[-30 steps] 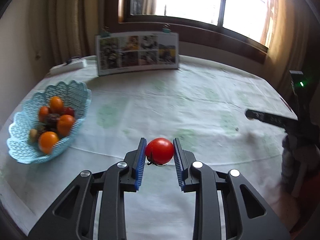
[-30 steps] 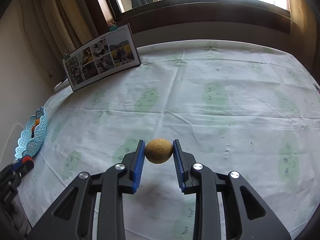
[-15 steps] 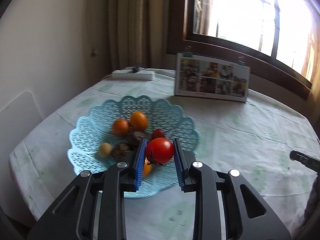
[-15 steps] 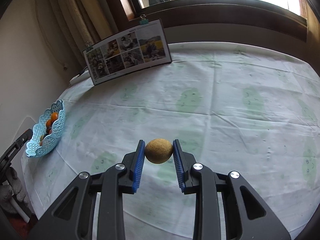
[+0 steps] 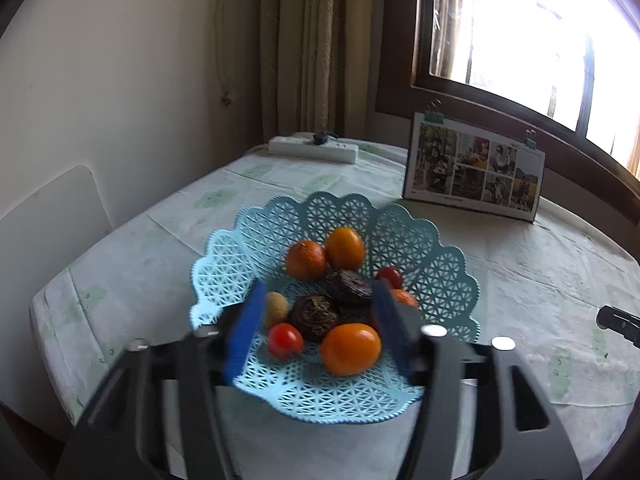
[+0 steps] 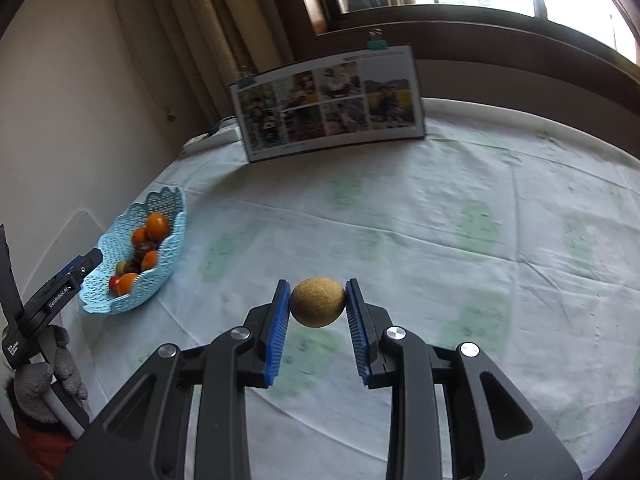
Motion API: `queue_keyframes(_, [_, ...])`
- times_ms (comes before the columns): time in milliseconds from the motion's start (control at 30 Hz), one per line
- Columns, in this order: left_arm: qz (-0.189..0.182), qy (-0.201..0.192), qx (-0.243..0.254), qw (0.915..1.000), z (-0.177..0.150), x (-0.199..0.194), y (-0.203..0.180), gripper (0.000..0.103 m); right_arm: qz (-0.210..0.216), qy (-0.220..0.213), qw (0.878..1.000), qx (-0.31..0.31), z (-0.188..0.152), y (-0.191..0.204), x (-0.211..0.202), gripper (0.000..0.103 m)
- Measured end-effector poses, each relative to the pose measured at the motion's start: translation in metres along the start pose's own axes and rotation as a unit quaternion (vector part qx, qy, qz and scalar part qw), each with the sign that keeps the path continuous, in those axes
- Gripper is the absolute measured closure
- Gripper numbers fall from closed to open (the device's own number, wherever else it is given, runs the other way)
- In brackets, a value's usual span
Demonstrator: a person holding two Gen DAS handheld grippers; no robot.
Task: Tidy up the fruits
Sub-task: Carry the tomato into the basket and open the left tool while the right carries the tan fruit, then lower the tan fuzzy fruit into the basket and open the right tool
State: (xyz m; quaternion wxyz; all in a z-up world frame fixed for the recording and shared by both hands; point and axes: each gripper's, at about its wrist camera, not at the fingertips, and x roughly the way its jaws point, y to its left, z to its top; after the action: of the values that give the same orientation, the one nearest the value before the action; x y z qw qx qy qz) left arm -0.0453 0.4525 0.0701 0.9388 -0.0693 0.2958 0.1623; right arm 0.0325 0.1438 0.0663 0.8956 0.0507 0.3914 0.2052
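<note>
**Fruit count**

One blue basket (image 5: pixel 420 248) holds four orange fruits (image 5: pixel 350 348), two red tomatoes (image 5: pixel 285 340), two dark brown fruits (image 5: pixel 314 316) and one pale small fruit (image 5: pixel 277 307). One tan round fruit (image 6: pixel 317 301) sits apart.

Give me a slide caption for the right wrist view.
Right claw shut on a tan round fruit above the tablecloth, blue basket off left.

Open tablecloth (image 6: pixel 400 220) lies between the fruit basket (image 6: pixel 168 248) and the photo board (image 6: pixel 332 104) (standing upright).

Window (image 5: pixel 532 36) glare; left claw (image 5: pixel 318 320) blurred.
</note>
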Motion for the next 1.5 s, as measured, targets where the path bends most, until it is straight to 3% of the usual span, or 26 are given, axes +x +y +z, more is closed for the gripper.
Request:
queue_keyframes(567, [0.040,-0.010,-0.018,0.9990,-0.005,-0.016,0.049,0.027,0.094,-0.010,0.991,-0.095,0.033,0.129,0.022,0.074])
queue_keyframes(1000, [0.055,0.000,-0.029,0.9981,-0.013,-0.011,0.066,0.020,0.125,-0.031,0.986,-0.107,0.057,0.173,0.029,0.074])
queue_keyframes(1067, [0.058,0.002,-0.030,0.9979,-0.015,-0.010,0.068,0.016,0.128,-0.028,0.985,-0.109,0.058,0.179,0.034,0.074])
queue_keyframes(1500, [0.063,0.020,-0.038,0.9971,-0.021,0.002,0.077,0.015,0.140,0.003,0.983,-0.114,0.055,0.205,0.070,0.074])
